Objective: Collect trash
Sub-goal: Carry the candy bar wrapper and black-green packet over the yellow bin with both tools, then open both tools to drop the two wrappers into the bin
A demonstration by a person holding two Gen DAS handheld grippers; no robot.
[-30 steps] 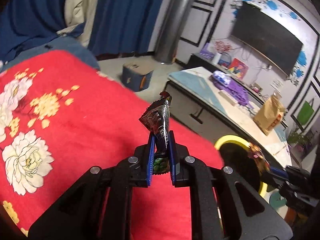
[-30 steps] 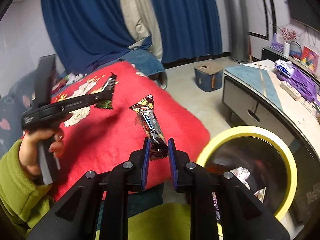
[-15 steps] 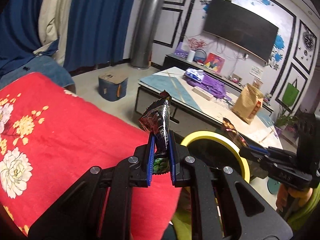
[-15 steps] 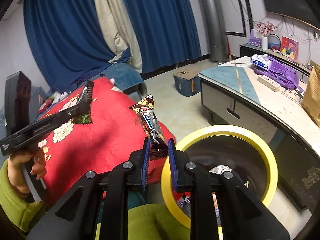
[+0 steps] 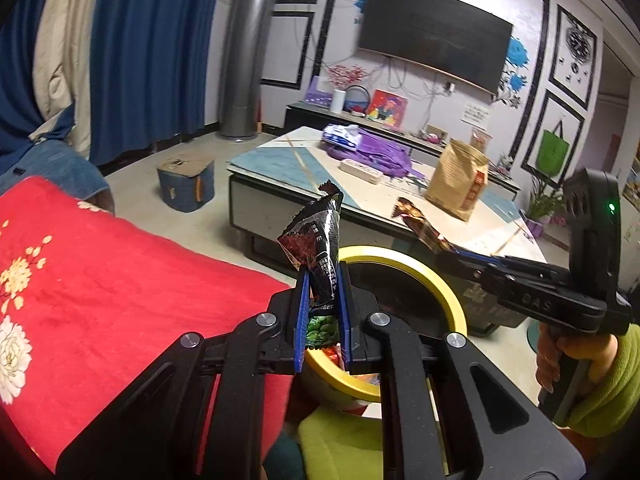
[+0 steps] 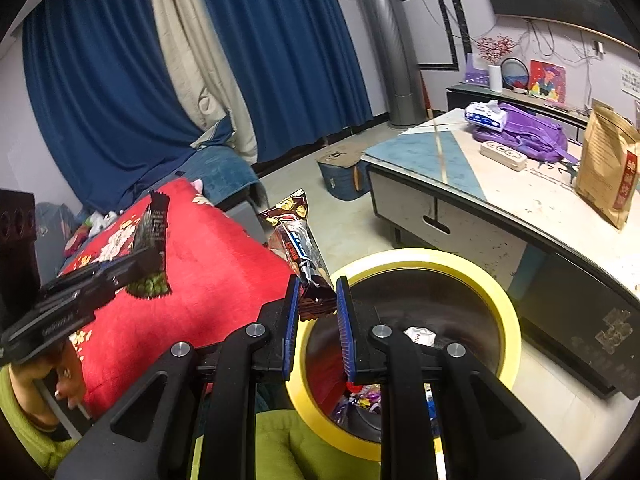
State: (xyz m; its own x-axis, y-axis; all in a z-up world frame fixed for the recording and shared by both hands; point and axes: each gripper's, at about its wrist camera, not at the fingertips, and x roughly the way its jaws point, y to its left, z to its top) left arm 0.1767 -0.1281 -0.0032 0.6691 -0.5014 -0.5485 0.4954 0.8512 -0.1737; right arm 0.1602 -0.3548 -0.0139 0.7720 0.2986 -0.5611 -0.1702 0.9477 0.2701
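**Both wrappers now over the bin side of the bed**

Since a second ago both grippers have been swinging away from the red blanket (image 5: 120, 288) toward the yellow-rimmed bin (image 6: 508, 308), which is filling far more of each view than before; the wrists have also been rolling, so the room is sitting more level.

Left gripper (image 5: 322, 312) is clamping a dark snack wrapper (image 5: 316, 244) between its blue pads, the packet standing up and leaning slightly left. Small white print is running down the wrapper but is too fine to read; green peas are pictured at its lower end. It is hanging just at the near edge of the bin's rim.

Right gripper (image 6: 318, 316) is pinching the bottom of a brown candy-bar wrapper (image 6: 296, 240), tilted up and left, with blue-and-white lettering I cannot make out. It is hovering beside the bin's left rim.

Letters "DAS" are showing on the right gripper's body in the left view. A hand (image 5: 560, 356) in a green sleeve (image 5: 608, 384) is gripping its handle, the tool pointing left and slightly down.

Crumpled wrappers are already lying inside the bin.
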